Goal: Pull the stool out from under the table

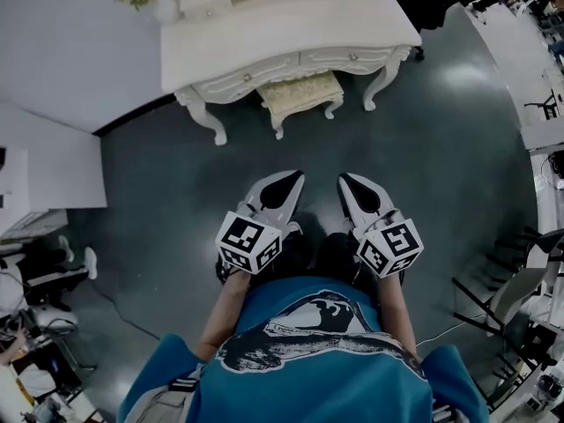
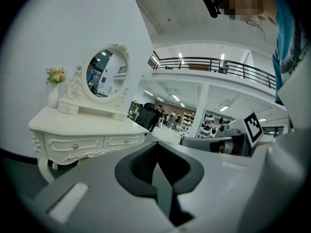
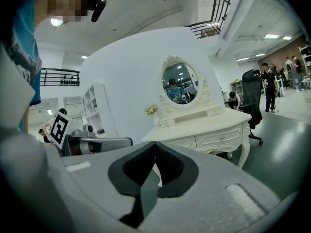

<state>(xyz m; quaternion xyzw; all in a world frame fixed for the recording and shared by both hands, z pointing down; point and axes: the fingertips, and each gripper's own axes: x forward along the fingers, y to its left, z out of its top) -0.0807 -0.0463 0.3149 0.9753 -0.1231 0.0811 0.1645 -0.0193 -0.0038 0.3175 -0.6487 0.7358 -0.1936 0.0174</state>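
Head view: we hold left gripper (image 1: 293,180), right gripper (image 1: 346,181) side by side, well apart from stool (image 1: 300,95) tucked under white table (image 1: 291,38).
Left gripper view: jaws together, empty.
Right gripper view: jaws together, empty; oval mirror (image 3: 180,84) on table.

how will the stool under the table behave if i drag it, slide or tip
The stool looks small and padded, so probably light enough to drag. The floor is smooth and shiny, so its legs should likely slide rather than catch. Those legs are thin and curved, so a high pull might tip it.
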